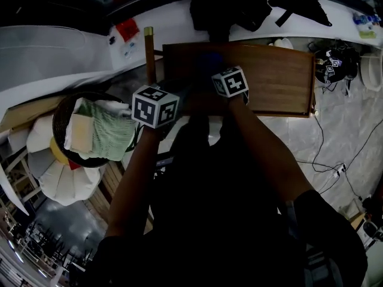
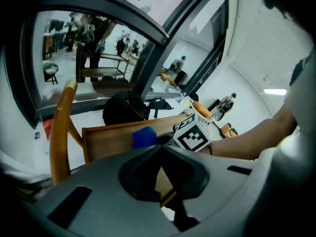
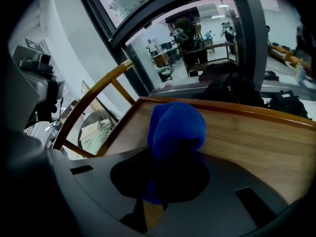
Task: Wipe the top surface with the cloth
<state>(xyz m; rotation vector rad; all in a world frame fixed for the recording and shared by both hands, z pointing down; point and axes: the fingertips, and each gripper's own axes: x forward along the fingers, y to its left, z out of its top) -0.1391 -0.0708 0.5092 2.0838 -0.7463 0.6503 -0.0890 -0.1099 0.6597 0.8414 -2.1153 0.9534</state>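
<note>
Here the wooden top surface (image 1: pixel 281 79) spreads ahead of both tools. The right gripper (image 3: pixel 174 154) has its jaws clamped on the bunched blue cloth (image 3: pixel 177 125), which sits over the wood near its left edge. The left gripper (image 2: pixel 160 151), just beside it, has its jaws closed together and holds nothing.

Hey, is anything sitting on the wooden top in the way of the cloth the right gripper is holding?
Nothing visible does. The right gripper grips the cloth over the top, and the wood that shows ahead of it lies bare up to the far edge.
</note>
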